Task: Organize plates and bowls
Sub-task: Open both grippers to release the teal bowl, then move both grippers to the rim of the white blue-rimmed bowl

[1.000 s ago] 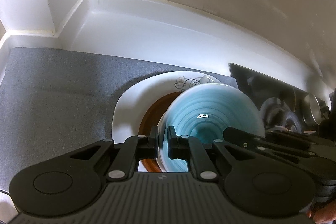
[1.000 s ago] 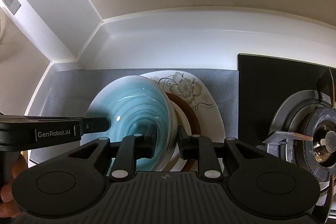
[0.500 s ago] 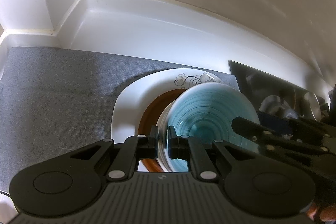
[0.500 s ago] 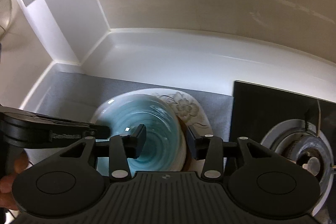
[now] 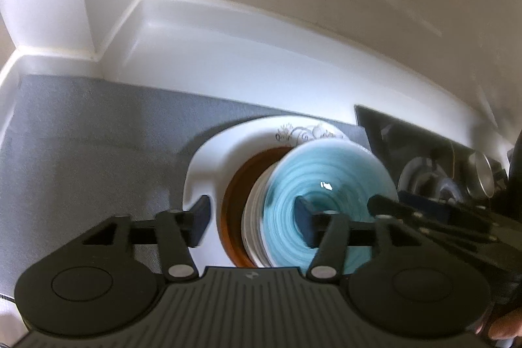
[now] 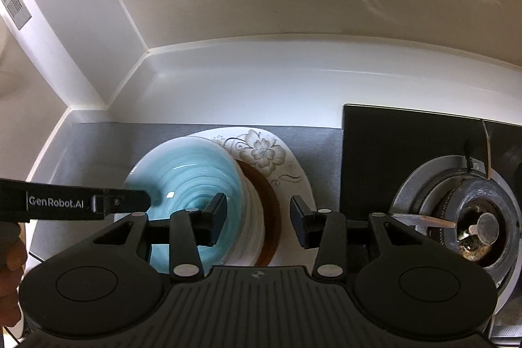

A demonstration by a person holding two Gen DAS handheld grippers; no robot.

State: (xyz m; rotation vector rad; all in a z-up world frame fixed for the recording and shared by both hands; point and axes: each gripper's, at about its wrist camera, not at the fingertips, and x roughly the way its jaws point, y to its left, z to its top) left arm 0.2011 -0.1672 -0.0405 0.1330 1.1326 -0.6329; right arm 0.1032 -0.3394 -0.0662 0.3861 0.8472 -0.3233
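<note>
A turquoise bowl (image 5: 326,172) (image 6: 195,172) sits in a white ribbed bowl (image 5: 251,237) (image 6: 251,237). Both rest on a brown plate (image 5: 235,194) (image 6: 270,204), which lies on a white flowered plate (image 5: 208,165) (image 6: 261,152). My left gripper (image 5: 253,220) straddles the stack's left rim. Its jaws are opening, and the pads stand off the rim. My right gripper (image 6: 257,220) is open around the right rim without touching it. One of the left gripper's fingers (image 6: 124,201) reaches over the turquoise bowl in the right wrist view.
The stack stands on a grey mat (image 5: 81,136) on a white counter in a wall corner. A black hob (image 6: 391,145) with a gas burner (image 6: 473,217) lies just to the right of the plates. A hand (image 6: 13,253) shows at the left edge.
The left jaws, shut on the turquoise bowl's rim in both earlier frames, have sprung apart. The right jaws widened before that. The bowl has settled down into the stack.
</note>
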